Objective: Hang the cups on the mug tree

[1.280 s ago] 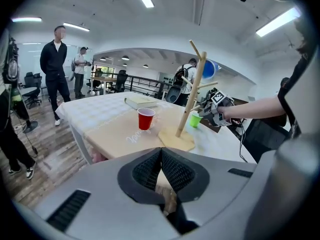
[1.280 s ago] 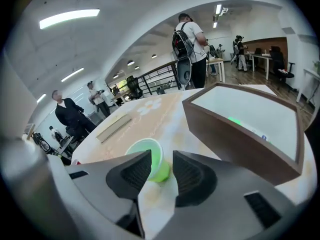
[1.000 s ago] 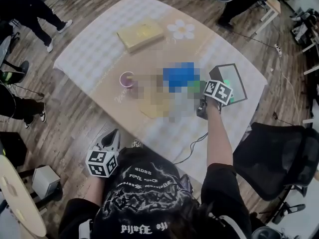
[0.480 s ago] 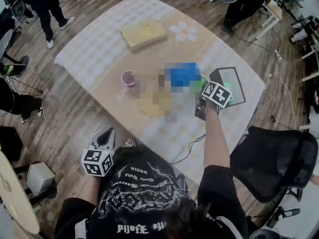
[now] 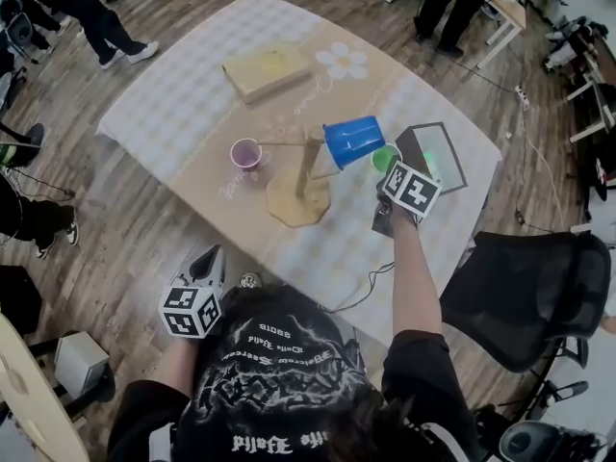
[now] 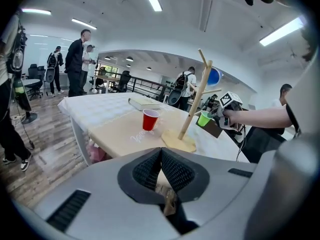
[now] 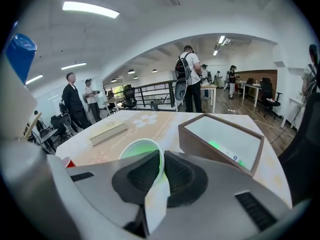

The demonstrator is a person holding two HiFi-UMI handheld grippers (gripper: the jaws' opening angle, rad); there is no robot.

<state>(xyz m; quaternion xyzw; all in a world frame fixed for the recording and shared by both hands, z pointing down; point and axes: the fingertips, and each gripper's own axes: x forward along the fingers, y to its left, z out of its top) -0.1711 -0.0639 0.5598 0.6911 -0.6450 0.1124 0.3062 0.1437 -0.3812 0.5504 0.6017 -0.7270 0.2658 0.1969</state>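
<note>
The wooden mug tree (image 5: pixel 298 195) stands mid-table with a blue cup (image 5: pixel 353 141) hung on a right-hand peg. Left of the tree, a red cup (image 5: pixel 245 152) stands upright. My right gripper (image 5: pixel 387 173) is shut on the wall of a green cup (image 5: pixel 384 158), which it holds just right of the tree; its jaws have just been closing on that wall. In the right gripper view the cup's rim (image 7: pixel 140 148) sits against the pads. My left gripper (image 5: pixel 210 260) hangs shut and empty off the table's near edge; the left gripper view shows the tree (image 6: pixel 192 109) ahead.
A tan book (image 5: pixel 269 68) lies at the far side of the table. A wood-framed tray (image 5: pixel 445 152) sits right of the green cup. A black chair (image 5: pixel 525 296) stands at the right, a cable (image 5: pixel 371 282) drops off the near edge, and people stand around.
My right gripper has closed on the green cup and risen a little with it. The left gripper has stayed where it was.
</note>
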